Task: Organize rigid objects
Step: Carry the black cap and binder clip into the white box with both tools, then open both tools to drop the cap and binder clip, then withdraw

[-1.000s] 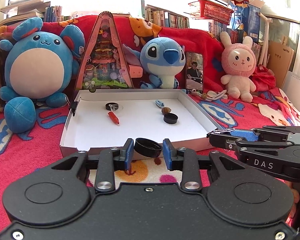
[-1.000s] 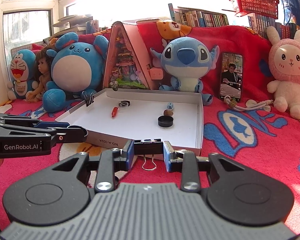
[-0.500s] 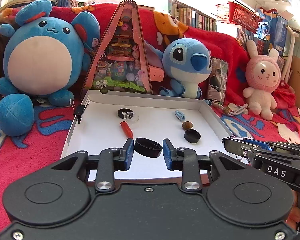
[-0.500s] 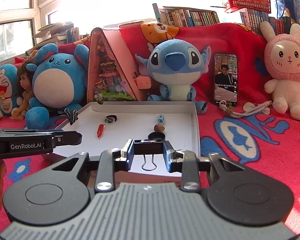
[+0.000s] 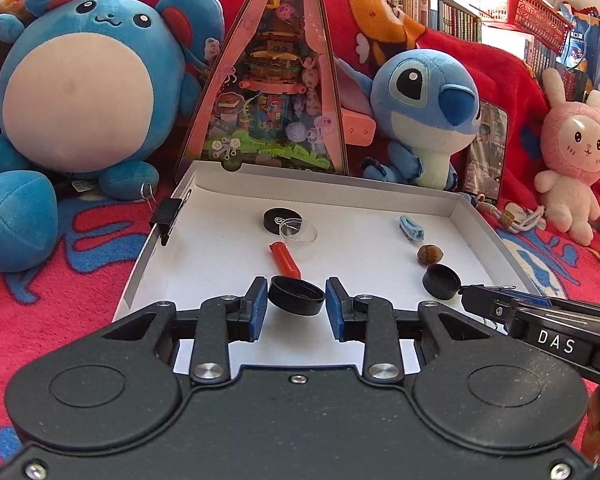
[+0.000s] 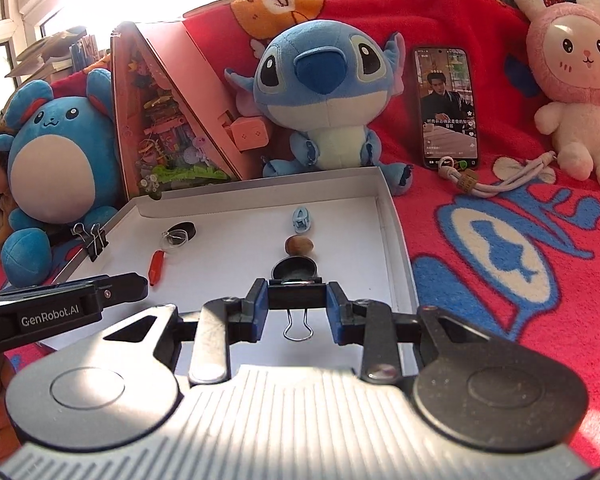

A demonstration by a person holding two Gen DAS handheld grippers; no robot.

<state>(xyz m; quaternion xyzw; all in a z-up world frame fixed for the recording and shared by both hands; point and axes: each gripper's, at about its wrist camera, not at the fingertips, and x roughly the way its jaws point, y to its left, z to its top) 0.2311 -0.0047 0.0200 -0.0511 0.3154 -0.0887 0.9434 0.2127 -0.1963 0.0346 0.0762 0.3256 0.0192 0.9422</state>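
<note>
While the left gripper (image 5: 296, 303) pinches a black cap (image 5: 296, 295) and the right gripper (image 6: 297, 306) a binder clip (image 6: 297, 297), both hover inside the white tray's near edge (image 6: 405, 280)

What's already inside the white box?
In the white box: a black disc with a clear lid leaning on it, a red piece, blue clip, brown nut, black cap. The hand-held grippers hide its near floor.

Black round cap (image 5: 296, 295) tilted above white tray (image 5: 476, 216), black binder clip (image 6: 297, 296) handles hanging down
</note>
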